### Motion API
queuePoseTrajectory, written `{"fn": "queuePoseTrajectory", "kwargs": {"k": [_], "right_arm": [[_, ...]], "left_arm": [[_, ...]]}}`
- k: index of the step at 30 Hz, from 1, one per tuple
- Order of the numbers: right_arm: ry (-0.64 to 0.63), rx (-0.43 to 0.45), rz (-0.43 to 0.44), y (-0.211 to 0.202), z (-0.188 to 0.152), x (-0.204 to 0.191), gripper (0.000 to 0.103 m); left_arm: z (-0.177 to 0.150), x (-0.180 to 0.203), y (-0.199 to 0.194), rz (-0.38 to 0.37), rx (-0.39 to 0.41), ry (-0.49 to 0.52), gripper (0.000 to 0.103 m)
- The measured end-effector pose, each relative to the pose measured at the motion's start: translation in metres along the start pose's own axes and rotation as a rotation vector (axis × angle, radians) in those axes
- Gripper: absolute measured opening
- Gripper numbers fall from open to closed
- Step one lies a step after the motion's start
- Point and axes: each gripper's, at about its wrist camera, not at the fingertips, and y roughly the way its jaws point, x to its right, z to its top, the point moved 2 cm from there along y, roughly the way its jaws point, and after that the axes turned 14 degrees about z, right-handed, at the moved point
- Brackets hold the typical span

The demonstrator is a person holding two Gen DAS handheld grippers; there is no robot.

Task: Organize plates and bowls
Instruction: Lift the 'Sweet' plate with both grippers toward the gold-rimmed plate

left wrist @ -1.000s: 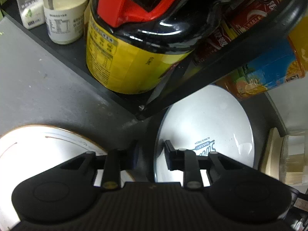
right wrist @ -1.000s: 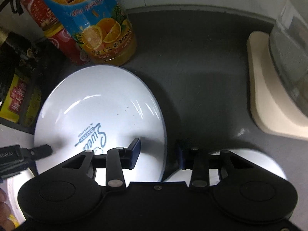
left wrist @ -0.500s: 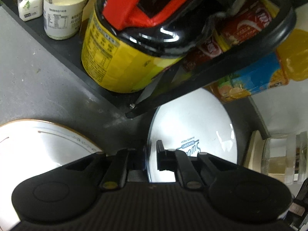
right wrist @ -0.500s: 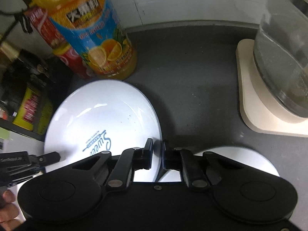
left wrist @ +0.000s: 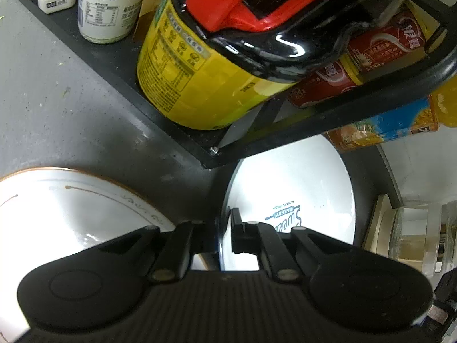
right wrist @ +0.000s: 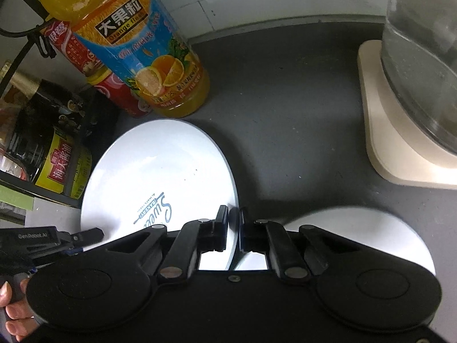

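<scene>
Two claws, both clenched on opposite rims of 1 white plate

Nearest: left claw (left wrist: 224, 230) clamps the near-left rim of the printed plate (left wrist: 288, 188), right claw (right wrist: 234, 228) clamps its right rim; both point steeply down, jaws just been closing onto the rim. A hand (right wrist: 12, 311) shows at the left edge of the right view, w/ the other claw's tip marked "GenRobot.AI". Plates seen: 3 – printed one ("Sweet", "BAKERY") on the dark bench (right wrist: 285, 108), gold-rimmed plate (left wrist: 71, 208) just left, plain white plate (right wrist: 357, 234) just right. Further: orange bottle (right wrist: 137, 43) reading "Orange flesh", red cans, yellow-label jug (left wrist: 194, 85) on the shelf, 2 small white jars, one dated "2025/02/15".
</scene>
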Motion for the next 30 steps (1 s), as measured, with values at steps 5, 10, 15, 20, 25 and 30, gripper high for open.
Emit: {"fn": "queuePoseTrajectory", "kwargs": {"k": [5, 10, 15, 20, 25, 30], "right_arm": [[0.011, -0.028, 0.011, 0.012, 0.002, 0.003, 0.013], [0.075, -0.036, 0.035, 0.02, 0.0, 0.008, 0.018], [0.134, -0.056, 0.066, 0.018, 0.004, 0.013, 0.018], [0.131, -0.056, 0.072, 0.017, 0.002, 0.018, 0.015], [0.108, -0.022, 0.118, 0.01, -0.002, 0.017, 0.009], [0.104, 0.024, 0.183, -0.012, 0.0, 0.016, 0.006]], "left_arm": [[0.0, 0.0, 0.002, -0.012, 0.002, 0.002, 0.005], [-0.001, -0.005, 0.007, -0.029, -0.025, -0.014, 0.005], [0.003, -0.006, 0.01, -0.031, -0.064, -0.032, 0.006], [0.005, -0.007, 0.011, -0.038, -0.083, -0.043, 0.005], [0.009, -0.008, 0.001, -0.037, -0.041, -0.025, 0.005], [0.011, -0.006, -0.013, -0.062, -0.02, -0.021, 0.004]]}}
